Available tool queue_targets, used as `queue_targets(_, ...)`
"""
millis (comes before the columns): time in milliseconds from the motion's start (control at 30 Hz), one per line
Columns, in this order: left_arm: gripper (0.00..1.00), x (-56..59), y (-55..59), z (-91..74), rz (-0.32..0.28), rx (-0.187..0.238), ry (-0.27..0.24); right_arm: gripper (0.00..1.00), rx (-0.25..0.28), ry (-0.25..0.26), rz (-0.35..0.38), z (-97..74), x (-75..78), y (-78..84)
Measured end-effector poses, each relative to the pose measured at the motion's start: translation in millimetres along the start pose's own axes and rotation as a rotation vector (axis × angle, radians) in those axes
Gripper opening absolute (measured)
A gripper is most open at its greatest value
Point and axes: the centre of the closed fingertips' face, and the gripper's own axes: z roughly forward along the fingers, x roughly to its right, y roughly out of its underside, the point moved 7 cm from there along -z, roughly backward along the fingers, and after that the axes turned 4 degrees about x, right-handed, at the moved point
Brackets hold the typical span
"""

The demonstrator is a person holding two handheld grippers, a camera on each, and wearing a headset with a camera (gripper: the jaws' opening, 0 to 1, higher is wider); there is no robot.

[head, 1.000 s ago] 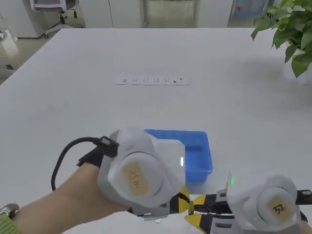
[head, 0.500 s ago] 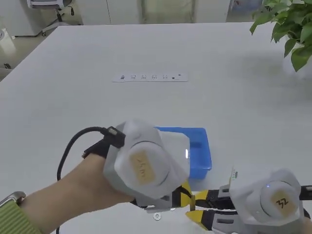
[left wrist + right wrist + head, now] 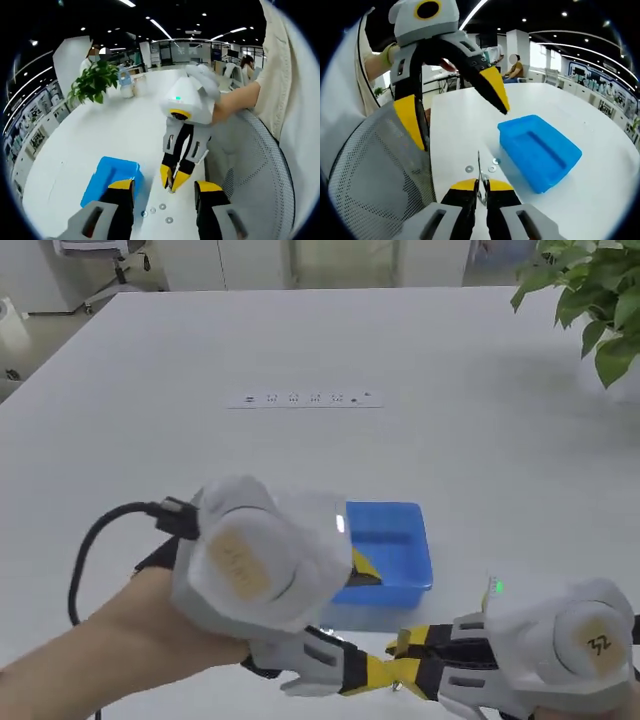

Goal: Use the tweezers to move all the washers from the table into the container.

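We hold the right gripper [image 3: 481,186] low over the white table [image 3: 470,430], its jaws drawn narrow and clamped on the thin metal tweezers [image 3: 479,170], which stick out straight ahead between the yellow tips. The washers [image 3: 469,169] lie flat on the table around the tweezers' point, a few small rings close together and just beside the near side of the blue container [image 3: 540,150]. We cannot tell whether the point touches the table or any ring. The left gripper [image 3: 165,192] hangs above the same spot from the opposite side with its jaws spread wide and nothing between them. In the right gripper view its two yellow-tipped fingers [image 3: 495,87] straddle the rings from above. In the left gripper view the rings show on the table between its own fingers, next to the container's corner. As for writing, the round pale disc [image 3: 598,645] on the back of the right gripper carries marks that read like "22". The similar yellowish disc [image 3: 238,562] on the left gripper has writing too blurred for us to read. A small green light [image 3: 497,587] glows on the right gripper. Farther up the table lies a flat white power strip [image 3: 305,398] whose tiny markings we cannot make out, and a leafy green plant [image 3: 585,290] stands at the far right edge. A grey mesh chair back [image 3: 250,165] sits close behind the table's near edge.
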Motion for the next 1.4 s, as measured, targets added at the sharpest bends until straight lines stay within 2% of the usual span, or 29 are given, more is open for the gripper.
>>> queue_targets(100, 0.59, 0.1, 10.1, -14.7, -0.158, 0.084, -0.069, 0.02, 0.011, 0.002, 0.015, -1.7, -0.7, 1.8)
queue_targets(167, 0.61, 2.2, 19.5, -24.7, -0.263, 0.153, -0.127, 0.02, 0.014, 0.002, 0.018, -1.9, -1.2, 2.1)
queue_targets(233, 0.64, 7.2, 30.1, -32.9, -0.365, 0.211, -0.188, 0.02, 0.027, 0.02, 0.055, -1.9, 0.4, 2.3)
queue_targets(333, 0.71, 12.9, 39.2, -41.5, -0.44, 0.26, -0.26, 0.02, 0.038, 0.043, 0.102, -2.9, 3.3, 2.9)
queue_targets(367, 0.73, 14.4, 43.3, -46.1, -0.453, 0.262, -0.305, 0.01, 0.042, 0.047, 0.117, -3.2, 3.9, 3.2)
queue_targets(467, 0.75, 16.8, 49.3, -55.8, -0.449, 0.27, -0.389, 0.01, 0.051, 0.061, 0.157, -4.2, 4.8, 4.1)
queue_targets(500, 0.76, 17.5, 50.4, -59.5, -0.465, 0.285, -0.412, 0.01, 0.057, 0.07, 0.189, -4.8, 5.5, 4.6)
queue_targets(600, 0.76, 17.5, 52.1, -67.9, -0.484, 0.324, -0.455, 0.01, 0.069, 0.086, 0.234, -7.1, 8.2, 4.9)
queue_targets(667, 0.76, 16.8, 52.9, -73.0, -0.491, 0.343, -0.487, 0.01, 0.077, 0.093, 0.229, -10.0, 8.6, 2.0)
queue_targets(767, 0.77, 16.7, 55.1, -77.7, -0.494, 0.356, -0.508, 0.01, 0.085, 0.101, 0.201, -14.9, 9.9, -7.4)
queue_targets(900, 0.83, 15.9, 57.5, -84.6, -0.503, 0.376, -0.553, 0.01, 0.109, 0.125, 0.162, -23.9, 16.4, -26.0)
queue_targets(1000, 0.83, 16.0, 58.2, -89.6, -0.519, 0.399, -0.562, 0.01, 0.126, 0.168, 0.099, -33.1, 25.3, -44.5)
queue_targets(1100, 0.84, 15.6, 58.6, -93.7, -0.523, 0.408, -0.574, 0.01, 0.158, 0.182, 0.092, -38.0, 33.8, -57.3)
queue_targets(1300, 0.9, 13.2, 58.8, -98.9, -0.506, 0.409, -0.6, 0.02, 0.168, 0.217, 0.086, -34.2, 54.1, -67.3)
queue_targets(1400, 0.94, 12.3, 56.4, -101.6, -0.493, 0.419, -0.61, 0.02, 0.184, 0.229, 0.126, -27.7, 68.8, -66.6)
